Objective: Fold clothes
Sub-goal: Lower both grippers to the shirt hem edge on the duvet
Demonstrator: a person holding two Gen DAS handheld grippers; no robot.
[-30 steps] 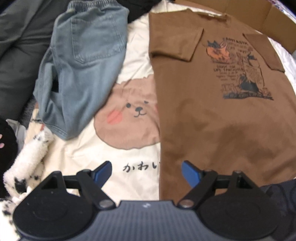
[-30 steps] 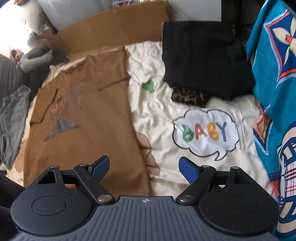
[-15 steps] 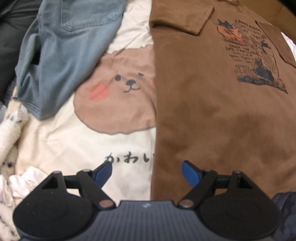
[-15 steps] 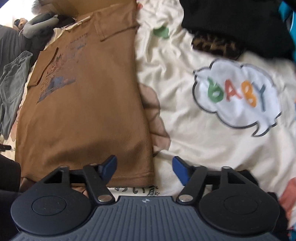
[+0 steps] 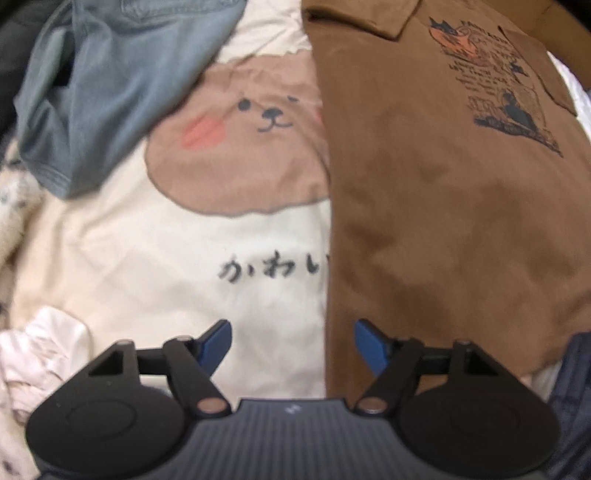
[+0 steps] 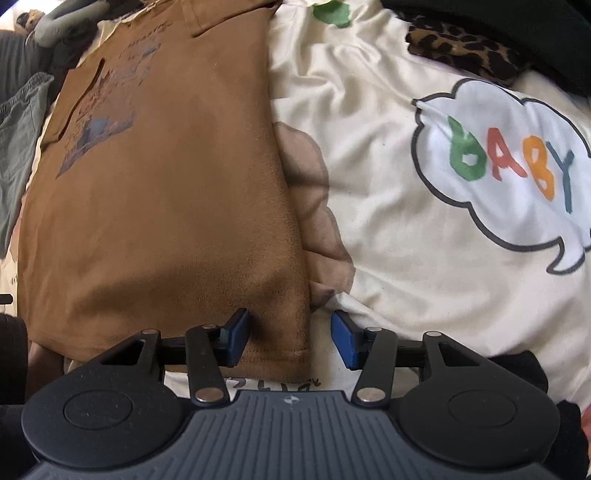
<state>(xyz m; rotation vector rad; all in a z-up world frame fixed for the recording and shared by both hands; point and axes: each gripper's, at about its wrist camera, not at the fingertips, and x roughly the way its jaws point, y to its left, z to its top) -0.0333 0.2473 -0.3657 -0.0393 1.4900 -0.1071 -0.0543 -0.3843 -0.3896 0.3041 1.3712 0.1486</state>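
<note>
A brown T-shirt [image 5: 443,221] with a dark print lies flat on the bed, sleeves folded in. My left gripper [image 5: 293,343] points down over the shirt's lower left side edge. That edge runs between its blue fingertips, and the jaws are closing without pressing the cloth. In the right wrist view the same T-shirt [image 6: 166,203] fills the left half. My right gripper [image 6: 290,334] straddles its lower right hem corner, jaws closing. One pad rests on the brown fabric, the other on the cream sheet [image 6: 369,184] beside it.
Light blue jeans [image 5: 110,92] lie crumpled at upper left, beside a bear print on the sheet [image 5: 166,288]. White cloth [image 5: 44,350] is bunched at lower left. A black garment [image 6: 517,22] and leopard-print cloth [image 6: 461,48] sit at the far right.
Both grippers have come down close to the shirt's bottom corners. Both pairs of jaws have narrowed, the right one more, and the shirt now looks much larger in each view.
</note>
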